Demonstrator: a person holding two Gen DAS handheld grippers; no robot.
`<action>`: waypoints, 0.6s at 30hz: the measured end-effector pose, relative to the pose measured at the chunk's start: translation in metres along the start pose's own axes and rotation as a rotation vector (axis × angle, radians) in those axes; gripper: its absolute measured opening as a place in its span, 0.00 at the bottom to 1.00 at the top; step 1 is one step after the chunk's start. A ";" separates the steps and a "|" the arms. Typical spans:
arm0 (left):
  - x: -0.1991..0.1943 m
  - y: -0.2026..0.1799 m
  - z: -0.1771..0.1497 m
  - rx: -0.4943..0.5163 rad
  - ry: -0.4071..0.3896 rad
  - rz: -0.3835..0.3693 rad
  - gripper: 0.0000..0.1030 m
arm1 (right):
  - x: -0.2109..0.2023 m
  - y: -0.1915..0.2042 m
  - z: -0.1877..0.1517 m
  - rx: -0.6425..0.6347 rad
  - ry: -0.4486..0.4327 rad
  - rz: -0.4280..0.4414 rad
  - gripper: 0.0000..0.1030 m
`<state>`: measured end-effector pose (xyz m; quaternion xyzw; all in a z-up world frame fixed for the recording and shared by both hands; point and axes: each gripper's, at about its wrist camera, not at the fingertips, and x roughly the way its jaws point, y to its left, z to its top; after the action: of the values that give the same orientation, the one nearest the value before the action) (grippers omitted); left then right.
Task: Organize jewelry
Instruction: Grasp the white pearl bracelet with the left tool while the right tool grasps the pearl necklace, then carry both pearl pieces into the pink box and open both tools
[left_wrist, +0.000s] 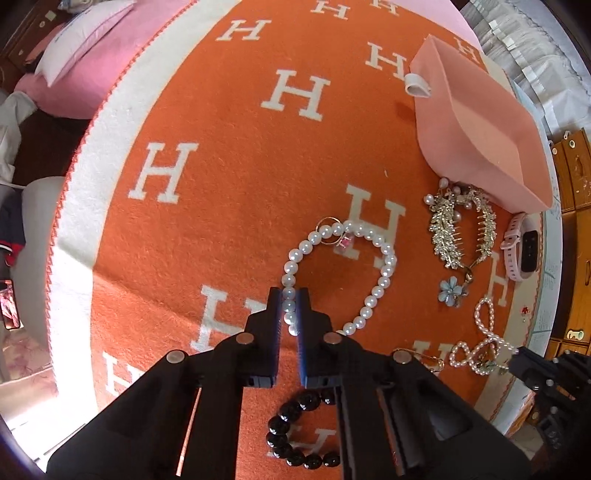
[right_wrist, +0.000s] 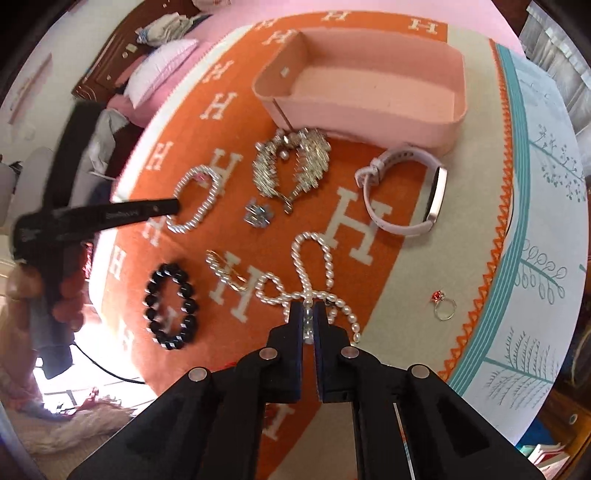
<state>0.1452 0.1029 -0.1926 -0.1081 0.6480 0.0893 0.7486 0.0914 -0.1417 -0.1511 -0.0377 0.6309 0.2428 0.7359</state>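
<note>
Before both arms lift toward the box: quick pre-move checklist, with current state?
1. Left gripper closed on the white pearl bracelet: ok, beads sit between its fingers.
2. Right gripper closed on the small-pearl strand: ok, strand pinched at the tips.
3. Small ring free of the bracelet: cannot tell, it overlaps the beads and may drag along.
4. Strand free of the gold pin: cannot tell, they lie touching.
5. Pink box open with room inside: ok.
6. Black bead bracelet out of the way: ok, lying apart from both held pieces.
</note>
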 end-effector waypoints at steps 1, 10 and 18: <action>-0.006 -0.001 -0.001 0.007 -0.017 0.000 0.05 | -0.007 0.003 0.000 0.004 -0.013 0.010 0.05; -0.088 -0.018 0.004 0.093 -0.158 -0.080 0.05 | -0.081 0.016 0.014 0.022 -0.137 0.062 0.05; -0.180 -0.050 0.018 0.184 -0.284 -0.205 0.05 | -0.155 0.028 0.044 0.056 -0.276 0.109 0.05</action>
<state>0.1497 0.0607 -0.0101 -0.0907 0.5271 -0.0326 0.8443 0.1068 -0.1491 0.0113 0.0509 0.5313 0.2673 0.8023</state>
